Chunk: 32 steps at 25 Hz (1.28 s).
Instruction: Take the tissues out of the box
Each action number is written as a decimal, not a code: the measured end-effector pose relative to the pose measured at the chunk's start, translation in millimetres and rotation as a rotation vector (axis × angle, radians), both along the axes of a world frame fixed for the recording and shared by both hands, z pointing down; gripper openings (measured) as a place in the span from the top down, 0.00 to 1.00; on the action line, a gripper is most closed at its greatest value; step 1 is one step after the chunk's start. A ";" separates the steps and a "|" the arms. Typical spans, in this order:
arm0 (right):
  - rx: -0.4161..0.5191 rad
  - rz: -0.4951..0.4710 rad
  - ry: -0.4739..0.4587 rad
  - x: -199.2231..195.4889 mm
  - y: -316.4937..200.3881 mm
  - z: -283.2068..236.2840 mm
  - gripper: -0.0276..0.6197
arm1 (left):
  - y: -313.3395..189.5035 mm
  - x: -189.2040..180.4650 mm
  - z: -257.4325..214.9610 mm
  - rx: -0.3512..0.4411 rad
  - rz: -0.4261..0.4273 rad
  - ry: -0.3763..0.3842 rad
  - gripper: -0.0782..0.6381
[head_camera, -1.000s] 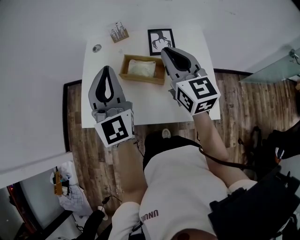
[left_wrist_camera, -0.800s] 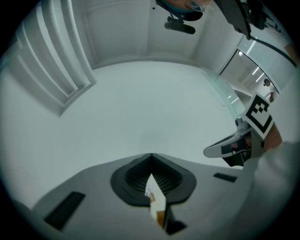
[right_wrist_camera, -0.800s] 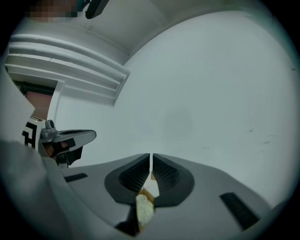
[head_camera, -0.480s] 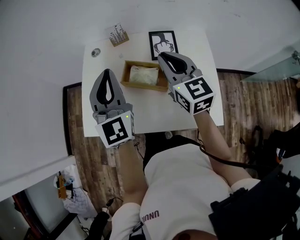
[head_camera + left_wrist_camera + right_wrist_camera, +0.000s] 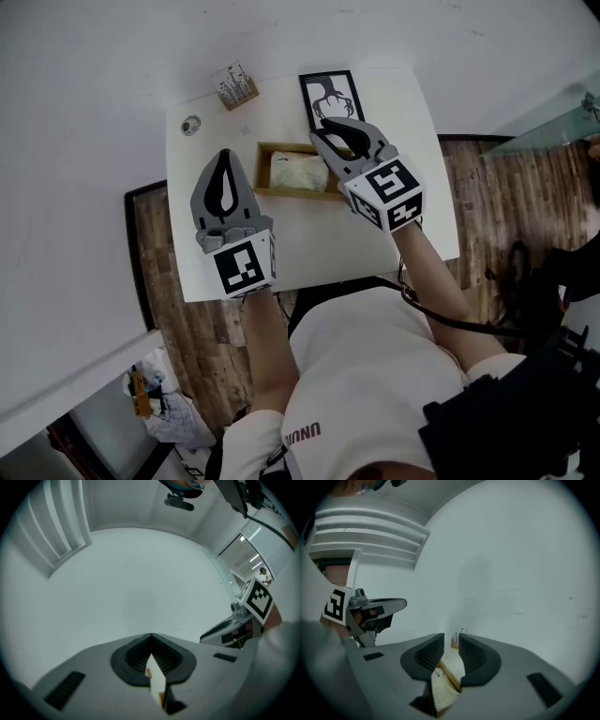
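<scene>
Wooden box [image 5: 262,171] on white table [image 5: 309,246], tissues [image 5: 298,173] lying inside, none out yet. Right gripper [image 5: 330,131] hovers over box's right end, jaws just been opening. They stand a little apart with nothing between them, box rim and tissues showing below gap. Left gripper [image 5: 224,157] near box's left end, not touching, jaws clenched together, empty. Step in hand, likely: reach for tissues. To do it well — widen right jaws, dip tips into box, pinch soft wad near middle, clear of wooden wall. Left could steady box so it doesn't lift with pull.
</scene>
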State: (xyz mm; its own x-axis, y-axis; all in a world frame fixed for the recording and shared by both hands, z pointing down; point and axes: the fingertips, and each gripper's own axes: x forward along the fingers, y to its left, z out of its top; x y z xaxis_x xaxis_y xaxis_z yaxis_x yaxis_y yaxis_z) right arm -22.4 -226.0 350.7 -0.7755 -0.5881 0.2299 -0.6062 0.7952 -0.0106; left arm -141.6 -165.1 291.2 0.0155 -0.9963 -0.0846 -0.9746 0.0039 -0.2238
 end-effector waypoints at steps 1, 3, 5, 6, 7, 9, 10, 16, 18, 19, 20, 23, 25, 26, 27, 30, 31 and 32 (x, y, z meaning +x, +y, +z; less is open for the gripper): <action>-0.006 -0.011 0.021 -3.8 -0.2 5.3 0.80 | -2.8 -2.3 2.8 -0.006 0.004 0.006 0.87; -0.013 -0.031 0.066 -10.2 0.1 16.3 0.76 | -7.5 -5.3 8.7 -0.016 0.015 0.015 0.87; -0.022 -0.051 0.100 -16.0 1.1 26.0 0.73 | -11.2 -7.4 14.8 -0.027 0.024 0.024 0.87; -0.028 -0.061 0.113 -18.8 1.3 30.1 0.72 | -13.1 -8.6 17.6 -0.032 0.028 0.029 0.87; -0.033 -0.070 0.126 -21.5 1.3 34.1 0.72 | -15.1 -9.7 20.3 -0.037 0.031 0.034 0.87; -0.042 -0.091 0.154 -27.3 1.5 42.5 0.71 | -19.0 -11.7 25.8 -0.048 0.039 0.042 0.87; -0.047 -0.105 0.168 -30.5 1.9 46.8 0.71 | -20.9 -12.8 28.6 -0.053 0.041 0.045 0.87; -0.078 -0.204 0.271 -48.1 11.2 74.1 0.65 | -28.5 -18.1 43.9 -0.086 0.052 0.066 0.87; -0.088 -0.222 0.301 -50.8 12.4 83.3 0.64 | -30.8 -19.3 47.9 -0.093 0.055 0.070 0.87; -0.095 -0.230 0.311 -51.9 12.8 87.5 0.64 | -31.8 -20.1 49.8 -0.100 0.055 0.073 0.87; -0.103 -0.239 0.320 -52.9 13.2 91.4 0.64 | -32.5 -20.7 51.8 -0.108 0.054 0.075 0.87; -0.119 -0.267 0.351 -55.2 15.5 101.9 0.61 | -34.9 -21.2 57.3 -0.124 0.056 0.079 0.87; -0.125 -0.282 0.377 -56.6 17.0 108.8 0.61 | -37.1 -21.0 60.3 -0.123 0.063 0.082 0.87; -0.128 -0.287 0.388 -57.3 17.5 112.0 0.61 | -38.2 -21.2 61.9 -0.124 0.066 0.083 0.87; -0.132 -0.290 0.395 -58.0 17.9 114.8 0.61 | -39.0 -21.3 63.4 -0.128 0.067 0.084 0.87; -0.148 -0.303 0.409 -59.6 19.4 121.9 0.60 | -41.1 -19.2 66.9 -0.146 0.079 0.091 0.87; -0.152 -0.308 0.416 -59.9 19.8 124.2 0.60 | -42.0 -18.6 68.1 -0.150 0.083 0.091 0.87; -0.156 -0.313 0.423 -60.3 20.2 126.5 0.60 | -42.8 -18.3 69.3 -0.153 0.085 0.091 0.87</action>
